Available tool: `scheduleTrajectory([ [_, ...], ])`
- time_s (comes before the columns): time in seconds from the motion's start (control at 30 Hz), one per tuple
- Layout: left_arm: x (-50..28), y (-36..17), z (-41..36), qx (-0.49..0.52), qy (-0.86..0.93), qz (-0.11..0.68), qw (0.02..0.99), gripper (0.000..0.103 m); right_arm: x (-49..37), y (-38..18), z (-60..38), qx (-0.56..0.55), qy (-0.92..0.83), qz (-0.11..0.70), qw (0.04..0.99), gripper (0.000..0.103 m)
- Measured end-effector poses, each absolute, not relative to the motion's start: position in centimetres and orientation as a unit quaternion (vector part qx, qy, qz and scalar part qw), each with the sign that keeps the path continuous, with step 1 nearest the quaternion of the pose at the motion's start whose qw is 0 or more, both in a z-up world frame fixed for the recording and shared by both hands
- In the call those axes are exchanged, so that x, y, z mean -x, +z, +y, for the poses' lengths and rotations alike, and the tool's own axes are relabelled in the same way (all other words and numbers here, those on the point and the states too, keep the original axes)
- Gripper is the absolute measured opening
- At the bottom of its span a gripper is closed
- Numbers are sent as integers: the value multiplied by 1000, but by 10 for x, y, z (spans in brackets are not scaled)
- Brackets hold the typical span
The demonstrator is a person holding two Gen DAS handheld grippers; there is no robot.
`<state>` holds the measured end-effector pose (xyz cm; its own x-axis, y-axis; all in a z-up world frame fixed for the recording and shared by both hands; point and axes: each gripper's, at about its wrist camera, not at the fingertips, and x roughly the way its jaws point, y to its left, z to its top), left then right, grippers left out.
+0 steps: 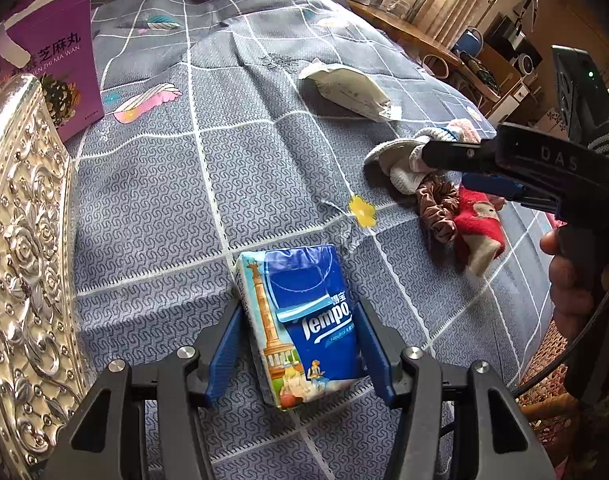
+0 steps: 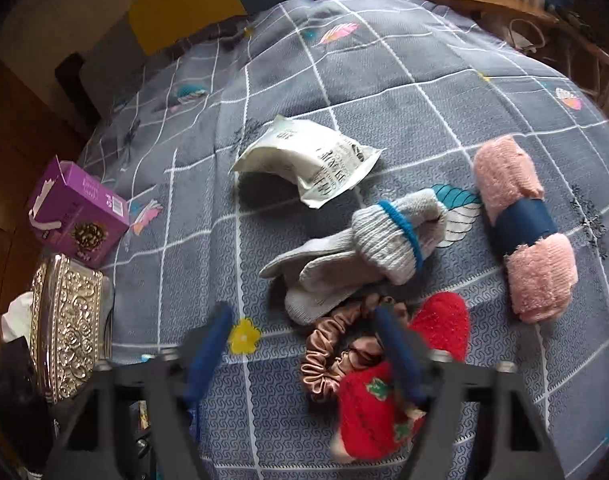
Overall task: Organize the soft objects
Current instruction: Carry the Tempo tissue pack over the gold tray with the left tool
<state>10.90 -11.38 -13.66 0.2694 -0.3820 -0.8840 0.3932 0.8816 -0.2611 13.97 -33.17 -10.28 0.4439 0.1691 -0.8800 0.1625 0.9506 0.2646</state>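
Observation:
My left gripper (image 1: pixel 298 344) is shut on a blue Tempo tissue pack (image 1: pixel 304 320), held just above the grey checked bedspread (image 1: pixel 184 168). My right gripper (image 2: pixel 304 344) is open and empty, hovering over a pile of soft things: a grey sock with a blue band (image 2: pixel 364 252), a brown satin scrunchie (image 2: pixel 336 356) and a red sock (image 2: pixel 384 400). A rolled pink towel with a blue band (image 2: pixel 520 224) lies to the right. The right gripper also shows in the left wrist view (image 1: pixel 448 168), above the socks (image 1: pixel 400 164).
A white soft packet (image 2: pixel 308 160) lies mid-bed, also seen in the left wrist view (image 1: pixel 348 88). A purple carton (image 2: pixel 76 216) and an embossed silver box (image 2: pixel 66 324) stand at the left edge. A wooden desk (image 1: pixel 416 36) with clutter is beyond the bed.

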Motion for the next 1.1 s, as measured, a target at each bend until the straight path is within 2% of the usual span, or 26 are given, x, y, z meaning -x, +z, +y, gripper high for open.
scheduleTrajectory([
  [0.3,-109,-137,-112,0,-242,552,798,57,-151,-129,-315,-63,-34,587,807,81],
  [0.37,-109,-137,-112,1,-242,552,798,57,-153,-135,-315,-38,-48,594,802,76],
  [0.4,-109,-137,-112,2,-242,552,798,57,-152,-134,-315,-31,-49,592,804,70],
  [0.43,-109,-137,-112,2,-242,552,798,57,-152,-133,-315,-23,-53,590,805,40],
  [0.47,-109,-137,-112,2,-242,551,798,57,-152,-132,-317,-31,-50,590,805,20],
  [0.63,-109,-138,-112,2,-242,551,799,57,-148,-112,-323,-73,-14,549,832,19],
  [0.73,-109,-137,-113,0,-241,551,799,57,-149,-112,-324,-115,35,557,822,19],
  [0.9,-108,-133,-116,-8,-233,548,803,55,-155,-129,-302,-48,24,598,800,20],
  [1.1,-108,-111,-121,-25,-232,532,814,54,-157,-129,-311,-66,27,601,796,22],
])
